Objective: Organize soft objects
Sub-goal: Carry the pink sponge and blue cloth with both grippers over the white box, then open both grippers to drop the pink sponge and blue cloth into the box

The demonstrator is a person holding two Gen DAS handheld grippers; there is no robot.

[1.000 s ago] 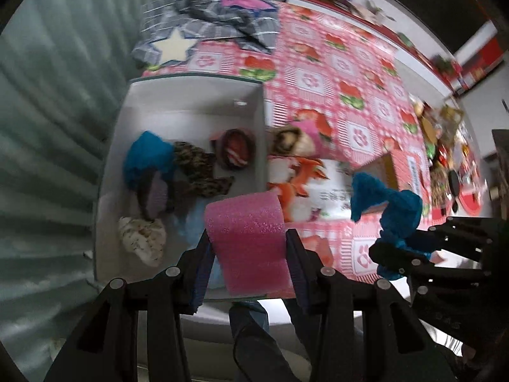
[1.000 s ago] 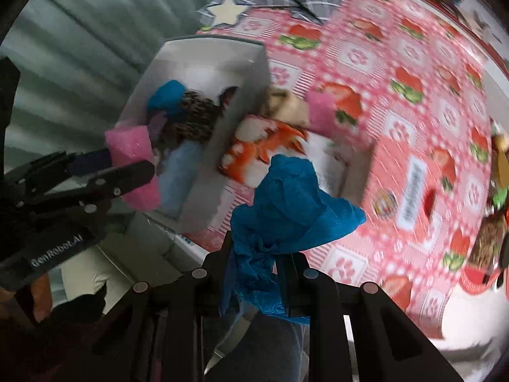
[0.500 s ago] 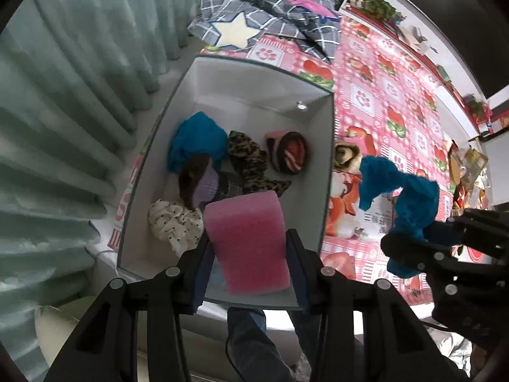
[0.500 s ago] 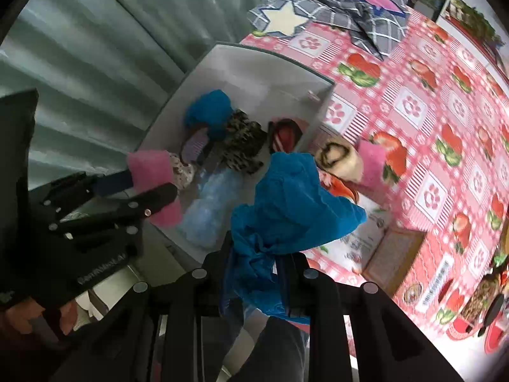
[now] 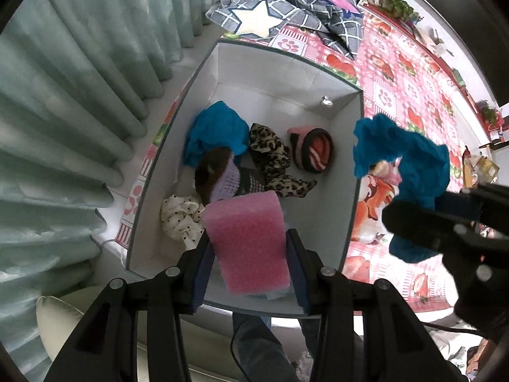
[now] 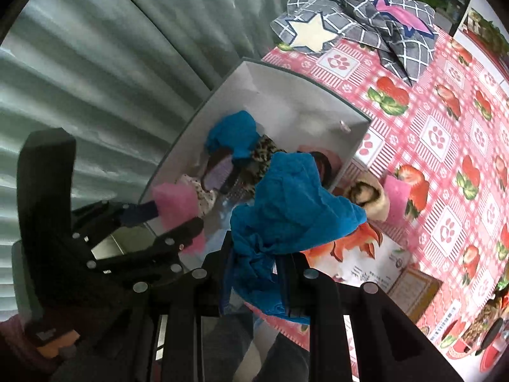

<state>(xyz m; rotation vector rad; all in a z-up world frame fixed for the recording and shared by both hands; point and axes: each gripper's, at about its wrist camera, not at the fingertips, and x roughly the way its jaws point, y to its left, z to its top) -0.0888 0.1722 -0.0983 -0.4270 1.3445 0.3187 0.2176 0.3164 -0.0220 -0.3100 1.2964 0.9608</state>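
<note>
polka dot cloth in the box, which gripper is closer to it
Left. The left gripper, shut on the pink sponge, hangs right beside the polka dot cloth over the box. The right gripper, holding the blue cloth, is off past the box's far wall.

The table (image 5: pixel 410 95) wears a pink checked cloth printed with strawberries and paw prints. At its nine o'clock edge, next to the curtain, stands a white box (image 5: pixel 280 73), open at the top. At twelve o'clock a crumpled grey checked fabric (image 5: pixel 305 3) with a pale star lies on the cloth. Just beside the box at three o'clock lie an orange-and-white printed bag (image 6: pixel 359 254), a cream plush roll (image 6: pixel 369 197) and a pink foam piece (image 6: pixel 396 195).
</note>
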